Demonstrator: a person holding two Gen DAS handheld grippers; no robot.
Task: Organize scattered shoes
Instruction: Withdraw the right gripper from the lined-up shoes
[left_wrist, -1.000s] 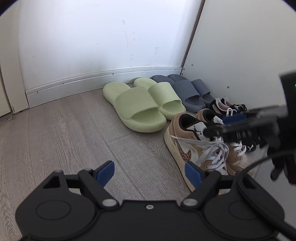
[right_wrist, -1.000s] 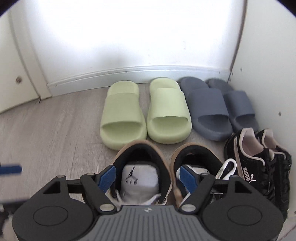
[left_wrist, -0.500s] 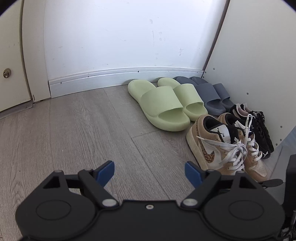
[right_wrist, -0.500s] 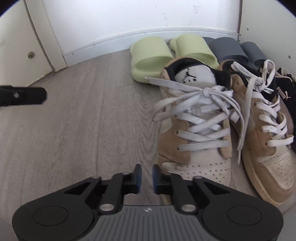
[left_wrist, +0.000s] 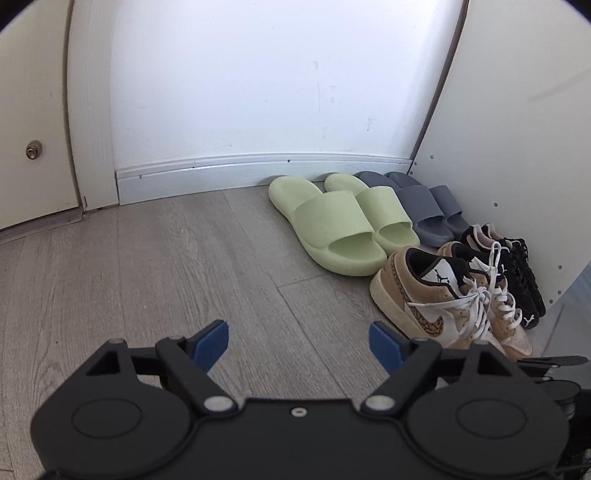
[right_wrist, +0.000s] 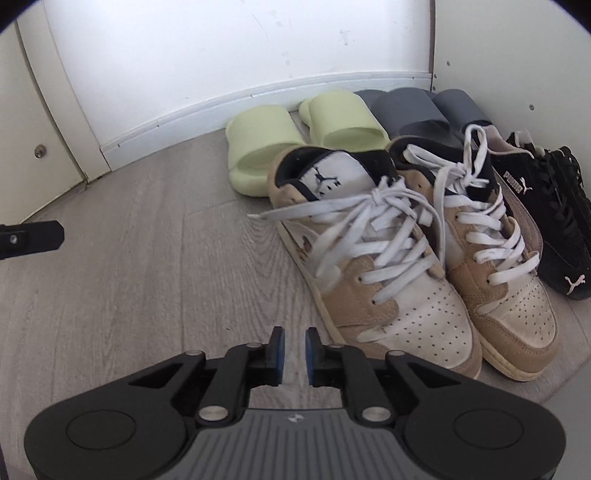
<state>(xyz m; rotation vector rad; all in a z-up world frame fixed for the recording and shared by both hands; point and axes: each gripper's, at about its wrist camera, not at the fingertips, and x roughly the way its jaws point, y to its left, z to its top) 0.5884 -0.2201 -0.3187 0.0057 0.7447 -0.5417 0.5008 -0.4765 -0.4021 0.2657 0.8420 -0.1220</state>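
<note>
Four pairs sit on the wood-look floor in the corner where the white baseboard meets the white side panel. Landmark: baseboard. Lime-green slides lie with closed toes touching or nearly touching the baseboard, long axes running away from it, open heel ends facing the cameras; the grey-blue slides lie parallel just beside them, between the green pair and the side panel. Farther from the baseboard, the tan-and-white Jordan sneakers stand side by side, touching, heels toward the baseboard and toes toward the right camera, long axes roughly in line with the slides; white laces loose and splayed. Black Puma sneakers sit just beside them against the side panel, pointing the same way. Left gripper hovers over bare floor, well apart from the shoes, blue pads spread wide, nothing between them. Right gripper sits low near the toe of the nearer Jordan, jaws drawn almost together with a narrow gap, holding nothing. Against half a second ago: left view has pulled back, more of the door and its knob showing; right gripper has the same near-closed set, shoes unmoved, camera slightly farther back. A second ago the right jaws were spread over the Jordan collars.
</note>
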